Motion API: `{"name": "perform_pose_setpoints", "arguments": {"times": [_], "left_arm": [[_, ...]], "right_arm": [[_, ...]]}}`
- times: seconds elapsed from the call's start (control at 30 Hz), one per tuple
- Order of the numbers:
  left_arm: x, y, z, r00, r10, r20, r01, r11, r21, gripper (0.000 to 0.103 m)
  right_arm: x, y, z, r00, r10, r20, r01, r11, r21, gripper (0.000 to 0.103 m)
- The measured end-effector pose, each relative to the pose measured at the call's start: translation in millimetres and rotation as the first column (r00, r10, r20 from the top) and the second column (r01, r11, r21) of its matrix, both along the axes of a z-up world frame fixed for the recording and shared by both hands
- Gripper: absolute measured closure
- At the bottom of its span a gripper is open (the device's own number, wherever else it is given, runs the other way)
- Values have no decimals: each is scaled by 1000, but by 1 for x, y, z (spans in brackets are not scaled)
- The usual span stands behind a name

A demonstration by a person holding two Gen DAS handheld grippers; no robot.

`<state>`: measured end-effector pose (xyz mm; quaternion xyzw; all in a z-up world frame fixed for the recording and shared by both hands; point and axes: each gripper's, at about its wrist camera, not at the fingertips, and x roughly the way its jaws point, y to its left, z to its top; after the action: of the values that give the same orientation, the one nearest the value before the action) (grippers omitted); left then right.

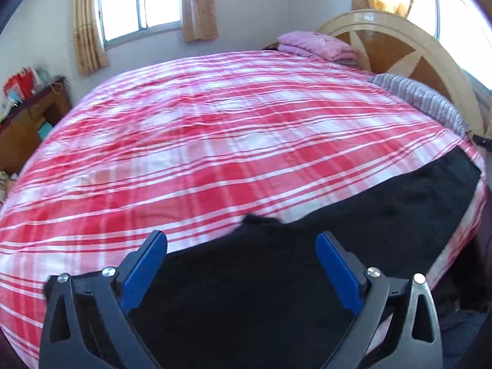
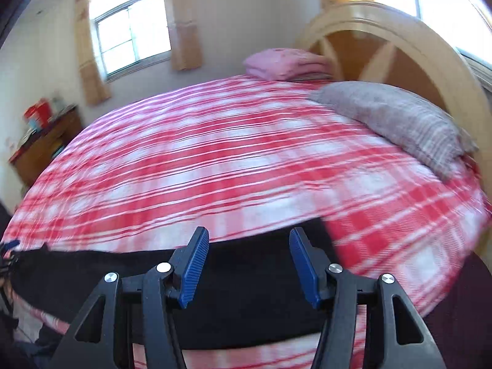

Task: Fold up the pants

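Black pants (image 1: 353,221) lie flat along the near edge of a bed with a red and white plaid cover (image 1: 215,129). In the left wrist view they run from under the gripper off to the right. My left gripper (image 1: 241,240) is open and empty, just above the pants. In the right wrist view the pants (image 2: 252,279) stretch from the far left to a straight end right of the gripper. My right gripper (image 2: 249,240) is open and empty above that end. The view is blurred by motion.
A grey striped pillow (image 2: 396,123) and a folded pink blanket (image 2: 286,63) lie by the round wooden headboard (image 2: 399,46). A wooden cabinet (image 1: 27,123) with red boxes stands by the wall at left. Curtained windows (image 1: 138,3) are behind the bed.
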<state>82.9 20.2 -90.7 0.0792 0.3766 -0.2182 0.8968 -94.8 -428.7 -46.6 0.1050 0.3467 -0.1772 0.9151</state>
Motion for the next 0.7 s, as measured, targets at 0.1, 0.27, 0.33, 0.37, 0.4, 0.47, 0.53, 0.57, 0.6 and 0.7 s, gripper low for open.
{"name": "perform_pose_setpoints", "arguments": {"times": [0.1,0.27,0.33,0.37,0.4,0.47,0.53,0.57,0.6,0.7], "left_arm": [[-3,-5,2,999,40,12,-40,999,-29,3],[-7,-6,-24,998,38,-58,-40,998,-44,3],[-6,-5,-30,997,57,-55,-58,998,-16,3],[-3,-3,-32,995,69,-66,-71,997,-27,3],[-1,0,-34,994,73,-84,-78,995,-55,3],[-1,1,-38,992,70,-107,-79,993,-90,3],[-2,-3,-43,991,64,-115,-74,994,-78,3],[-4,-8,-47,992,54,-118,-62,996,-64,3],[-5,-11,-49,992,49,-120,-56,997,-57,3],[-7,-18,-56,991,35,-128,-40,999,-36,3]], "right_arm": [[-11,-38,-2,999,-43,-23,44,996,72,47],[-27,-94,-25,996,-91,-12,90,938,334,47],[-27,-102,-34,995,-98,-24,100,926,363,47],[-26,-104,-38,995,-96,-27,99,920,378,47],[-26,-104,-40,995,-92,-29,96,916,390,47],[-25,-103,-45,997,-76,-33,82,912,402,47],[-21,-102,-50,998,-58,-37,68,909,412,47],[-21,-102,-52,998,-56,-38,67,906,418,47],[-20,-103,-56,997,-58,-43,71,903,424,48],[-17,-106,-66,997,-40,-59,62,892,448,55]]}}
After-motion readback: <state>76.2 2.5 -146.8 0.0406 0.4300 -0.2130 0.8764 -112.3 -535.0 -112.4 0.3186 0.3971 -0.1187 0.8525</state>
